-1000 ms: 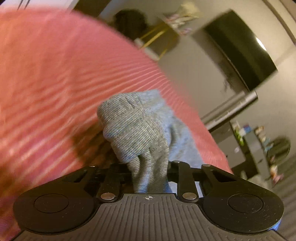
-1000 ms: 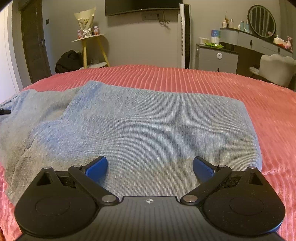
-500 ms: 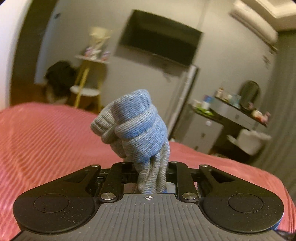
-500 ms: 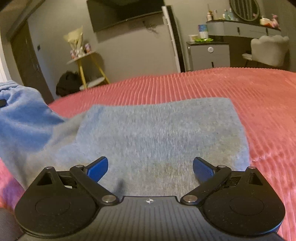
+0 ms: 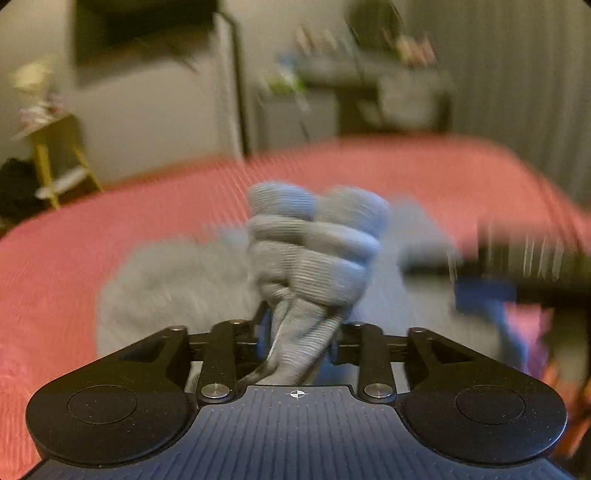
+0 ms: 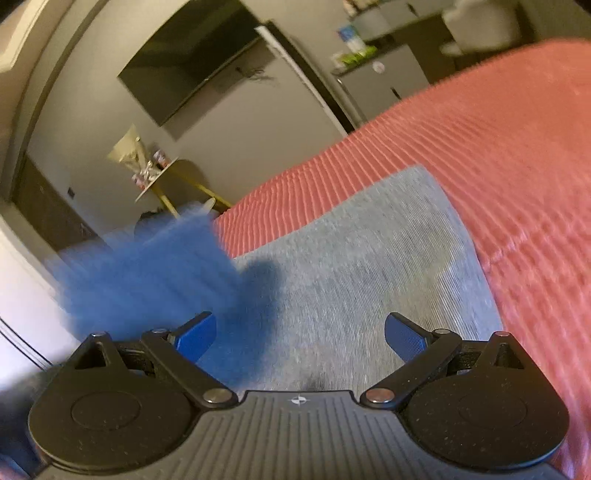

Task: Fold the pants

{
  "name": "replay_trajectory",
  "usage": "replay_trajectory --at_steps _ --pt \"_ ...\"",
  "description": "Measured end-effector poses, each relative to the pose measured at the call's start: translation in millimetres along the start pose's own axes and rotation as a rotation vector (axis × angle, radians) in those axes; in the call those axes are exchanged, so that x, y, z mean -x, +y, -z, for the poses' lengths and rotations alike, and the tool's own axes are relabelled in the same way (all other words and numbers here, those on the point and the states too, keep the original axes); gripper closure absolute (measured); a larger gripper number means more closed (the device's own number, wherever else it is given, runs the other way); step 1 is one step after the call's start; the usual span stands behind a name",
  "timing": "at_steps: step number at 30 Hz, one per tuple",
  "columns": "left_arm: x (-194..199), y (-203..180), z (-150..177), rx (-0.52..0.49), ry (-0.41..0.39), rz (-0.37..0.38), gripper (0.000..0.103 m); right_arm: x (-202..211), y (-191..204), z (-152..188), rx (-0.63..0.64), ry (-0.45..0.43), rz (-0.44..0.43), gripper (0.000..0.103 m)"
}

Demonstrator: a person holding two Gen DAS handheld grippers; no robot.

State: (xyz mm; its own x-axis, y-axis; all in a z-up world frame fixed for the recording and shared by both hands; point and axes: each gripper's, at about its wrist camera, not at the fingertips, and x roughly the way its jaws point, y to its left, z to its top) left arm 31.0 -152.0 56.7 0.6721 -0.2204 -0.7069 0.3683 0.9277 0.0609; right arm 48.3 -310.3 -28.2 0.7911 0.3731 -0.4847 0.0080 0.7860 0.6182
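Observation:
The grey-blue knit pants [image 6: 369, 258] lie flat on the red ribbed bedspread [image 6: 498, 129]. My left gripper [image 5: 301, 332] has a bunched end of the pants [image 5: 314, 251] standing up between its jaws, which are opening; the cloth still fills the gap. Below it spreads the flat part of the pants [image 5: 166, 288]. My right gripper [image 6: 299, 332] hovers open just over the flat pants with nothing between its blue pads [image 6: 404, 338]. A blurred blue fold of cloth [image 6: 147, 266] comes in from the left beside it. The right gripper shows as a dark blur [image 5: 517, 280] in the left wrist view.
Beyond the bed stand a yellow side table [image 6: 166, 181] with a bouquet, a wall TV [image 6: 188, 70], a tall white column [image 6: 306, 74] and a grey dresser [image 6: 384, 77] with a white chair [image 6: 476, 22]. Red bedspread [image 5: 74, 240] surrounds the pants.
My left gripper has swung the bunched cloth across and over the flat pants, towards the right gripper. The right gripper has rolled and lifted a little; the carried fold now reaches its left finger.

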Motion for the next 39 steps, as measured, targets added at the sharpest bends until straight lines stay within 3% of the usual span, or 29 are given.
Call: replay_trajectory --at_steps 2,4,7,10,12,15,19,22,23,24,26,31,36,37,39 --pt "-5.0 -8.3 7.1 -0.043 0.042 -0.014 0.065 1.7 -7.6 -3.2 -0.062 0.03 -0.027 0.004" --pt "3.9 -8.4 10.1 -0.051 0.02 -0.028 0.05 0.1 -16.8 -5.7 -0.134 0.073 -0.065 0.004" --pt "21.9 11.8 14.3 0.1 0.021 0.049 0.03 -7.3 -29.3 -6.4 -0.247 0.119 -0.149 0.004" --pt "33.9 39.4 23.4 0.251 -0.001 0.076 0.023 -16.6 -34.2 -6.1 -0.346 0.16 -0.218 0.004" --pt "40.1 61.4 40.1 0.313 -0.004 -0.007 0.023 -17.9 -31.4 -5.4 -0.347 0.163 -0.253 0.004" --pt "40.9 88.0 65.7 0.419 0.018 -0.123 0.023 -33.6 -25.1 -3.6 -0.303 0.235 -0.22 0.004" --pt "40.2 112.1 86.8 0.626 0.029 -0.053 0.022 -62.0 -17.2 3.7 -0.3 0.318 -0.175 0.004" --pt "34.7 112.6 85.0 0.629 0.037 -0.06 0.019 -74.8 -5.7 7.3 -0.281 0.321 -0.192 0.004" --pt "32.8 110.1 83.9 0.628 0.041 -0.061 0.019 -77.2 -1.0 9.1 -0.269 0.316 -0.178 0.01" --pt "31.2 110.0 84.3 0.631 0.046 -0.063 0.019 -77.9 2.4 10.8 -0.254 0.312 -0.167 0.027" --pt "30.3 109.3 84.1 0.644 0.048 -0.056 0.018 -81.3 9.4 13.2 -0.214 0.302 -0.132 0.051" --pt "38.1 115.6 90.0 0.686 0.053 -0.039 0.016 -84.7 11.5 14.3 -0.222 0.29 -0.122 0.05" --pt "46.9 120.5 92.2 0.723 -0.014 -0.027 0.018 -93.0 19.3 9.7 -0.211 0.33 -0.1 0.037" --pt "51.7 123.3 94.5 0.753 -0.048 -0.034 0.02 -94.2 24.0 8.2 -0.195 0.335 -0.087 0.038" --pt "64.2 129.8 101.0 0.819 -0.138 -0.06 0.02 -94.5 37.1 5.1 -0.127 0.335 -0.043 0.051"
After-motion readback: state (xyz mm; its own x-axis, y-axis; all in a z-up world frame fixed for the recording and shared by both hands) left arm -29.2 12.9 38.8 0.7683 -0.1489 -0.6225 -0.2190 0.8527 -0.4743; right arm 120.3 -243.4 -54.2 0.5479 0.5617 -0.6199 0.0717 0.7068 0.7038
